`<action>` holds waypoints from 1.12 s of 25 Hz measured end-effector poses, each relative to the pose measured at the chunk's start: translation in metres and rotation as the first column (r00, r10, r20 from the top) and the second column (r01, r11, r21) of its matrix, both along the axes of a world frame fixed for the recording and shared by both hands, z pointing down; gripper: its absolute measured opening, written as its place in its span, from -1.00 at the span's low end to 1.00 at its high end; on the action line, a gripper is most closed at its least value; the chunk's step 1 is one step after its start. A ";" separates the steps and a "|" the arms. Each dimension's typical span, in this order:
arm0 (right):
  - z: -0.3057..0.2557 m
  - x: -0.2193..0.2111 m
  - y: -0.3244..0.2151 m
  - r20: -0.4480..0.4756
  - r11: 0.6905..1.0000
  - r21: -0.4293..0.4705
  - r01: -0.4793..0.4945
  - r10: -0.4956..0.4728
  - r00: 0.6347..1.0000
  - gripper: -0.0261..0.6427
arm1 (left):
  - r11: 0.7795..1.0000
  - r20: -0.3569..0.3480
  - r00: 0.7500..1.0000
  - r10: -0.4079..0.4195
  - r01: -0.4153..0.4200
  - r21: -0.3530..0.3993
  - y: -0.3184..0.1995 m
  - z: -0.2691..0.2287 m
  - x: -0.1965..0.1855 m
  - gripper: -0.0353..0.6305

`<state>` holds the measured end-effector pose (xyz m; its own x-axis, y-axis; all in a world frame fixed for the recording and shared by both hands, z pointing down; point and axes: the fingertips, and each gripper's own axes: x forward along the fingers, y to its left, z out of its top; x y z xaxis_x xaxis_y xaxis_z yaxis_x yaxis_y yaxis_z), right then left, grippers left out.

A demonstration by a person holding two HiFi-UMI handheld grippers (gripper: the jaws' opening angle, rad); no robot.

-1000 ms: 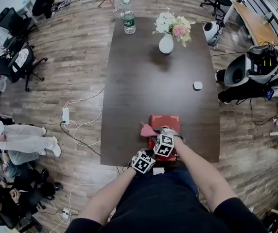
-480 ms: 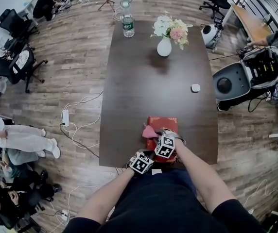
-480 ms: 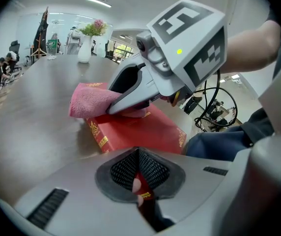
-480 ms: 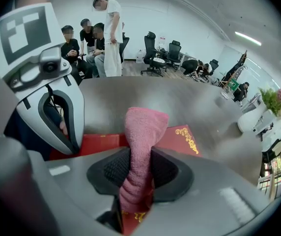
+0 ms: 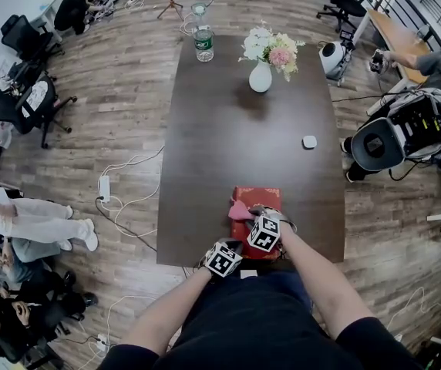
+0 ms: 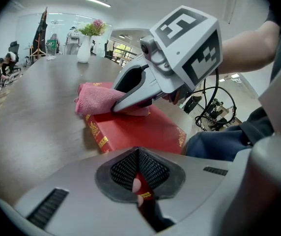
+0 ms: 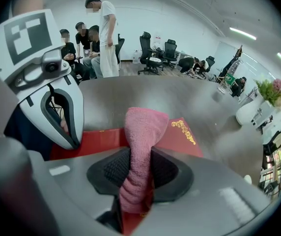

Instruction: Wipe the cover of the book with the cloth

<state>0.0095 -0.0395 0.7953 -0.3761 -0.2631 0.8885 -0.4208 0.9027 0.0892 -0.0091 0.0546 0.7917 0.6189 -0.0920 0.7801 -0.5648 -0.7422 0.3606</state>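
Observation:
A red book (image 5: 257,200) with gold trim lies at the table's near edge. My left gripper (image 5: 236,248) is shut on the book's near edge, and red cover with gold shows between its jaws (image 6: 139,183). A pink cloth (image 5: 240,209) rests on the left part of the cover. My right gripper (image 5: 250,217) is shut on it. The cloth (image 7: 143,127) runs up out of the right gripper (image 7: 138,178) onto the book (image 7: 182,132). In the left gripper view the cloth (image 6: 94,100) lies bunched on the book (image 6: 140,129).
The long dark table (image 5: 236,129) carries a white vase of flowers (image 5: 260,74) and a water bottle (image 5: 203,43) at its far end, and a small white object (image 5: 309,141) at mid right. Office chairs and seated people are on the left, and wheeled equipment (image 5: 405,129) is on the right.
My right gripper has slid the pink cloth slightly to the right across the cover. The left gripper keeps its hold on the book. The wheeled equipment at the right has shifted.

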 end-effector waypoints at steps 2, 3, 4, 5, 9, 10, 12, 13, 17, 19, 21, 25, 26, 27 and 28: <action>-0.001 0.003 0.000 0.005 1.000 -0.004 -0.011 0.011 1.000 -0.57 | 1.000 0.003 1.000 0.004 -0.004 0.000 0.000 -0.001 0.000 -0.91; -0.001 0.005 0.000 0.007 1.000 -0.006 -0.017 0.017 1.000 -0.58 | 1.000 0.000 1.000 0.006 -0.006 0.003 0.000 -0.001 0.001 -0.91; -0.001 0.006 0.000 0.009 1.000 -0.009 -0.024 0.024 1.000 -0.57 | 1.000 0.000 1.000 0.007 -0.007 0.002 0.000 -0.001 0.001 -0.91; -0.001 0.007 0.000 0.011 0.999 -0.011 -0.030 0.030 0.999 -0.57 | 1.000 0.002 1.000 0.007 -0.007 0.000 0.000 -0.001 0.001 -0.91; -0.001 0.011 0.000 0.023 0.998 -0.018 -0.053 0.053 0.998 -0.57 | 1.000 0.001 1.000 0.014 -0.014 -0.009 0.001 0.000 0.001 -0.91; 0.000 0.012 0.000 0.026 0.998 -0.020 -0.060 0.060 0.998 -0.57 | 1.000 0.003 1.000 0.015 -0.015 -0.015 0.002 0.000 0.000 -0.91; 0.000 0.013 0.000 0.034 0.997 -0.025 -0.074 0.075 0.997 -0.57 | 1.000 -0.010 1.000 0.016 -0.016 -0.007 0.001 0.001 0.002 -0.91; 0.000 0.013 0.000 0.038 0.996 -0.028 -0.081 0.083 0.996 -0.57 | 1.000 -0.014 1.000 0.018 -0.018 -0.003 0.001 0.001 0.002 -0.91; 0.000 0.017 -0.001 0.043 0.994 -0.034 -0.104 0.105 0.994 -0.57 | 1.000 0.001 1.000 0.019 -0.019 -0.017 0.002 0.000 -0.002 -0.91; -0.001 0.020 -0.001 0.044 0.993 -0.034 -0.113 0.115 0.992 -0.57 | 1.000 -0.002 1.000 0.021 -0.021 -0.014 0.001 0.000 -0.001 -0.91; -0.002 0.024 -0.001 0.045 0.992 -0.037 -0.123 0.125 0.991 -0.57 | 1.000 0.005 1.000 0.025 -0.024 -0.015 0.000 0.000 -0.001 -0.91; -0.002 0.030 -0.002 0.046 0.989 -0.037 -0.140 0.142 0.989 -0.57 | 0.999 0.008 1.000 0.028 -0.028 -0.017 0.000 0.001 -0.002 -0.91; -0.001 0.031 -0.002 0.044 0.989 -0.037 -0.146 0.147 0.988 -0.57 | 0.999 0.005 1.000 0.029 -0.029 -0.016 0.000 0.001 -0.002 -0.91; 0.000 0.032 -0.002 0.044 0.988 -0.036 -0.150 0.151 0.987 -0.57 | 1.000 0.000 1.000 0.029 -0.029 -0.012 0.000 0.002 -0.002 -0.91; 0.000 0.033 -0.001 0.045 0.988 -0.036 -0.153 0.155 0.987 -0.57 | 0.999 -0.004 1.000 0.030 -0.030 -0.011 0.000 0.002 -0.001 -0.91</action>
<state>0.0422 -0.0409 0.7957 -0.3750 -0.2927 0.8796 -0.5583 0.8288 0.0378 -0.0105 0.0548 0.7937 0.6245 -0.0651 0.7783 -0.5410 -0.7548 0.3710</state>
